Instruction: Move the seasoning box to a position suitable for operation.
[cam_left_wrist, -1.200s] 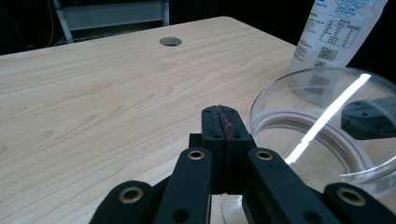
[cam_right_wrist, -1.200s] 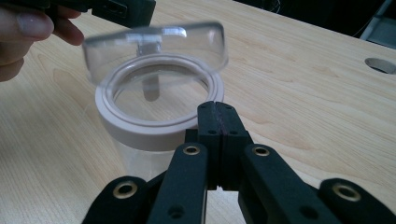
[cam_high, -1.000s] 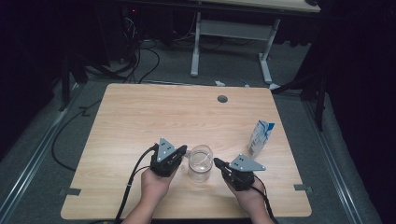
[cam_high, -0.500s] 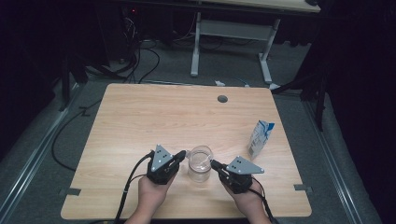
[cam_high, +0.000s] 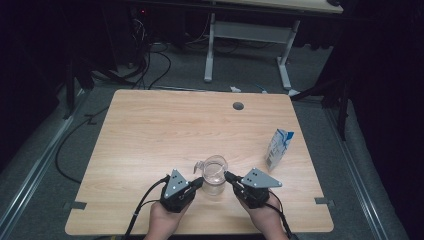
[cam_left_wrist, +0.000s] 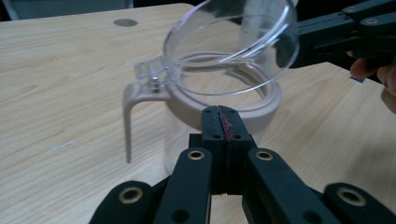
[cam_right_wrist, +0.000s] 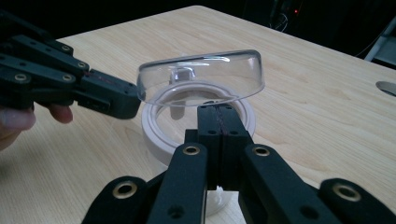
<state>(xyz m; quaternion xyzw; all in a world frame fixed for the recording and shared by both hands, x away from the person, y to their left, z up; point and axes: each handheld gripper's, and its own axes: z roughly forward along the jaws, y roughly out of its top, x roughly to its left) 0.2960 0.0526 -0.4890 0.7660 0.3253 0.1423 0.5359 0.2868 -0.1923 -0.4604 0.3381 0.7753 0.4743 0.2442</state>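
Two grippers flank the clear jug (cam_high: 214, 175) near the table's (cam_high: 150, 130) front edge: left gripper (cam_high: 198, 182) and right gripper (cam_high: 229, 176), both with jaws pressed together, empty. Jug likely light, rigid, slippery; hinged lid (cam_left_wrist: 233, 44) stands open. Grasp the handle (cam_left_wrist: 133, 112) or rim. Beyond, a carton (cam_high: 278, 149); dark room.

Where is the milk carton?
In the high view, the carton stands near the table's right edge, right of the jug and grippers.

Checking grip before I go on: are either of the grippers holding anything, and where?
Nothing is clearly held: both the left gripper and right gripper are shut, tips against the jar rim.
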